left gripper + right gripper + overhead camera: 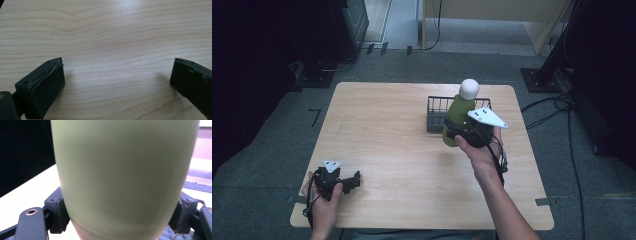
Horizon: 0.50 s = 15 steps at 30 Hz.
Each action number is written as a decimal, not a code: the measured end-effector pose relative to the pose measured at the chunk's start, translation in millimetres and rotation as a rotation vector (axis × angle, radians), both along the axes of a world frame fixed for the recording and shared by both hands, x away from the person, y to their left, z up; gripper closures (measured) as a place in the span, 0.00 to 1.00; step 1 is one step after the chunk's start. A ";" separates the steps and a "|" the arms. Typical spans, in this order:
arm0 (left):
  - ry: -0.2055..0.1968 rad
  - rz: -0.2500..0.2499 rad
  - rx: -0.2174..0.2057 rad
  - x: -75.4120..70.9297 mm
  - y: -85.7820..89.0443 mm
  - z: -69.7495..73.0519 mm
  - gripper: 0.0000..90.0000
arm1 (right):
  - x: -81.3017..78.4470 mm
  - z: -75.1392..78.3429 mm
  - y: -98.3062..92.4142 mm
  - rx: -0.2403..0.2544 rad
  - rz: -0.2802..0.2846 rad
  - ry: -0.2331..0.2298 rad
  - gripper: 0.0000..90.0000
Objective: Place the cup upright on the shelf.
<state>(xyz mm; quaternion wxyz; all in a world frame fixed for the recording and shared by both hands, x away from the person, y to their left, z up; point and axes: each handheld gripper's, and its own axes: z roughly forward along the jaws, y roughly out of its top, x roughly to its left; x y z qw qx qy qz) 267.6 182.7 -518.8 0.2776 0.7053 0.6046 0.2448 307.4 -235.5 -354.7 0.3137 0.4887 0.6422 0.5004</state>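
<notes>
Green bottle (458, 116) clamped between right tongs (457, 134), beside wire basket (437, 114).

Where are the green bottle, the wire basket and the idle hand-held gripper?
green bottle (458, 111): high view, on its upper body.
wire basket (436, 107): high view, on its left wire wall.
left hand-held gripper (356, 178): high view, between its open jaw tips.

Room's pretty dim, dark at the edges, with the wooden table (402, 145) the only well-lit patch and a soft glare across its top. Up close the green bottle (122, 177) is blurry and washed out, jaw shadows faint.
</notes>
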 end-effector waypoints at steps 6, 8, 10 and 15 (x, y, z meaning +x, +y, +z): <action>0.000 0.000 0.000 0.0 0.0 0.0 0.00 | 16.6 13.9 -6.7 -0.003 -0.030 -0.004 0.23; 0.001 0.000 0.000 0.0 0.0 0.0 0.00 | 21.5 18.3 -8.9 -0.002 -0.036 -0.006 0.23; 0.001 -0.001 0.000 0.0 0.0 0.1 0.00 | 26.3 22.1 -11.0 -0.003 -0.049 -0.010 0.23; 0.000 0.000 0.000 0.0 0.0 0.0 0.00 | 40.6 25.3 -16.2 -0.006 -0.079 -0.014 0.23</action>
